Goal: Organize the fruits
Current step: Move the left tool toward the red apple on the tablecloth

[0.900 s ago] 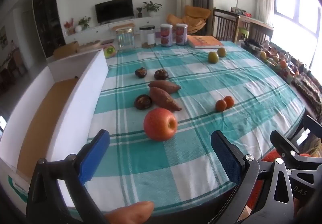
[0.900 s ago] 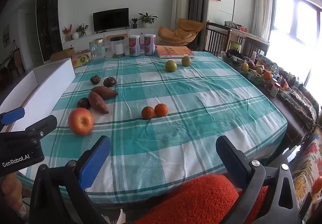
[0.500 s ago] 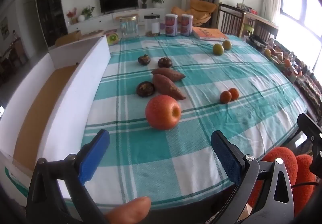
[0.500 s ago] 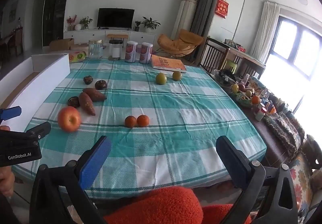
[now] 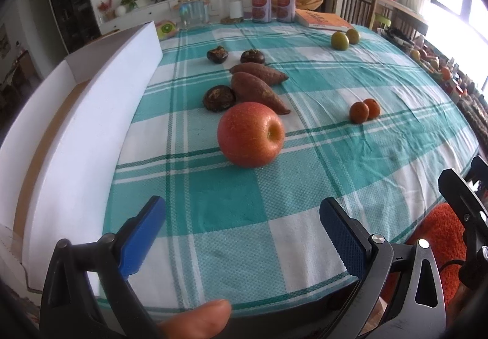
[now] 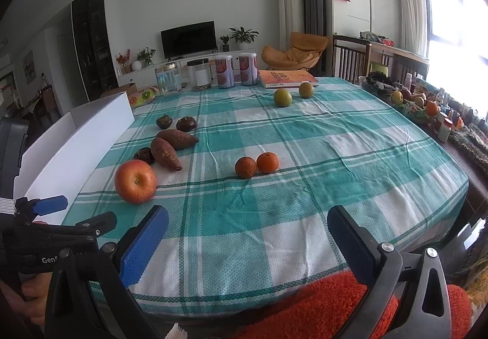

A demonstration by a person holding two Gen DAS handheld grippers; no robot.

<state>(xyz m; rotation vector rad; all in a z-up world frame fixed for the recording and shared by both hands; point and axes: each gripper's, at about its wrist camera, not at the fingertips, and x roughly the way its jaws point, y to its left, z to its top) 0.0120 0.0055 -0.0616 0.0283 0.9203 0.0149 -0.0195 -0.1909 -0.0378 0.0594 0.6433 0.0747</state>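
A red apple (image 5: 250, 134) lies on the checked tablecloth, also in the right wrist view (image 6: 135, 182). Behind it lie two sweet potatoes (image 5: 256, 91), three dark mangosteens (image 5: 218, 98), two small oranges (image 5: 364, 109) and two green fruits (image 5: 344, 39). My left gripper (image 5: 242, 232) is open and empty, a short way in front of the apple. My right gripper (image 6: 248, 244) is open and empty over the table's near edge, in front of the oranges (image 6: 256, 164).
A long white box (image 5: 88, 125) with a brown floor stands along the table's left side. Jars (image 5: 191, 12), two cans (image 5: 274, 6) and a book (image 5: 321, 20) line the far edge. A side shelf with fruit (image 6: 418, 102) is at the right.
My left gripper has moved forward toward the apple, which now looks larger. My right gripper has risen and moved forward over the table edge. Both stay open.
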